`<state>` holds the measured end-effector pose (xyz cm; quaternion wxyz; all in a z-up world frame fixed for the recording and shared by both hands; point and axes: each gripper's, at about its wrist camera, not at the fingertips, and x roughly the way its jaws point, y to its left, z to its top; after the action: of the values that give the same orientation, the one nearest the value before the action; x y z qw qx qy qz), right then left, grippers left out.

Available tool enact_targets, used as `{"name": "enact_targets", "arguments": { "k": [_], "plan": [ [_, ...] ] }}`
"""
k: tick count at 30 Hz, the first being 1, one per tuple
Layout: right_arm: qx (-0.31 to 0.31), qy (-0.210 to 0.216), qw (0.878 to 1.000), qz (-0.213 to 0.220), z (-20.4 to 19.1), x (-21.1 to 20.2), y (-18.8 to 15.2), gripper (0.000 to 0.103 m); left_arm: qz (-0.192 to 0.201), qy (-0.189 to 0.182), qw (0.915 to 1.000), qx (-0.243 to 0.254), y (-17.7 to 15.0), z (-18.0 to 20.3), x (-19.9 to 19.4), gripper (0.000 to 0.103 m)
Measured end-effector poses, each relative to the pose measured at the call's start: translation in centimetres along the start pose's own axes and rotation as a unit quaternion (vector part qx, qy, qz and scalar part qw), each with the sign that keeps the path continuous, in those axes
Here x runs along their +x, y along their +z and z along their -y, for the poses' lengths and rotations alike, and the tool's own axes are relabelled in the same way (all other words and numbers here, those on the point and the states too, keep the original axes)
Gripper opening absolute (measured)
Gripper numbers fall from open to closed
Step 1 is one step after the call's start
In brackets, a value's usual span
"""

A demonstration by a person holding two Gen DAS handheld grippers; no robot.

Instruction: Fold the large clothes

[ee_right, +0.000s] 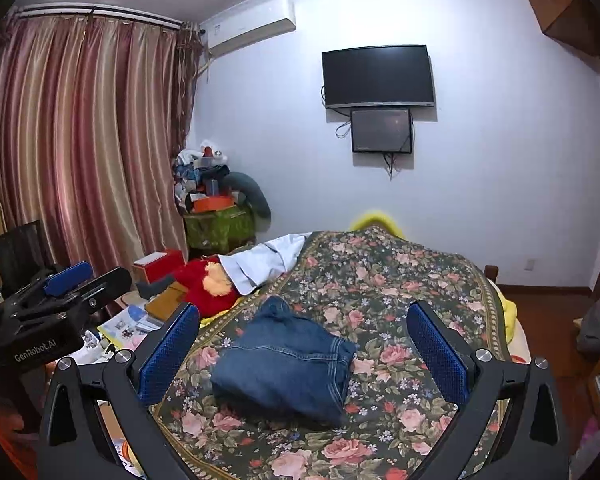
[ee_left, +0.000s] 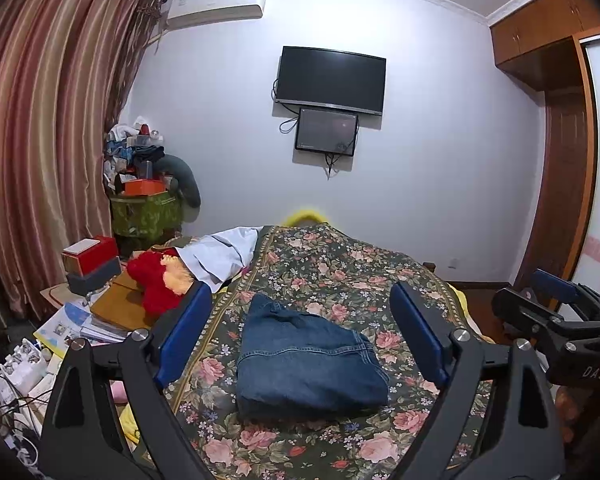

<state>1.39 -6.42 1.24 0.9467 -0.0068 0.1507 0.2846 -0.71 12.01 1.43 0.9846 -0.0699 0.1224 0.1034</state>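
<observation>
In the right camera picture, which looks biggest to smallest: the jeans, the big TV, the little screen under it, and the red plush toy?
1. Folded jeans, though nearness to the camera inflates them.
2. Big TV.
3. Red plush toy, partly covered.
4. Little screen.

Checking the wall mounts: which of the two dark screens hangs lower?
The smaller dark screen, directly beneath the larger black television; it is narrower, and cables dangle below it.
</observation>
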Motion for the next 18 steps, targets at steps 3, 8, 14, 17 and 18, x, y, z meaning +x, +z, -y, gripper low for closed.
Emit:
{"name": "enact_targets", "arguments": {
  "k": [3, 8, 14, 17, 18],
  "plan": [
    [0.0, 0.001, 1.0, 0.0, 0.07, 0.03, 0.0, 0.103, 0.0, -0.001, 1.0, 0.001, -0.12, 0.19, 0.13, 0.091],
    [0.002, 0.002, 1.0, 0.0, 0.13, 0.08, -0.02, 0.103, 0.0, -0.003, 1.0, 0.005, -0.35, 0.59, 0.22, 0.091],
    [0.001, 0.002, 1.0, 0.0, 0.2, 0.05, -0.02, 0.103, 0.0, -0.007, 1.0, 0.005, -0.42, 0.79, 0.19, 0.091],
    [0.001, 0.001, 1.0, 0.0, 0.19, 0.07, 0.0, 0.103, 0.0, -0.005, 1.0, 0.006, -0.42, 0.85, 0.18, 0.091],
    [0.001, 0.001, 1.0, 0.0, 0.24, -0.03, -0.01, 0.103, -0.001, -0.006, 1.0, 0.006, -0.4, 0.8, 0.25, 0.091]
  ]
}}
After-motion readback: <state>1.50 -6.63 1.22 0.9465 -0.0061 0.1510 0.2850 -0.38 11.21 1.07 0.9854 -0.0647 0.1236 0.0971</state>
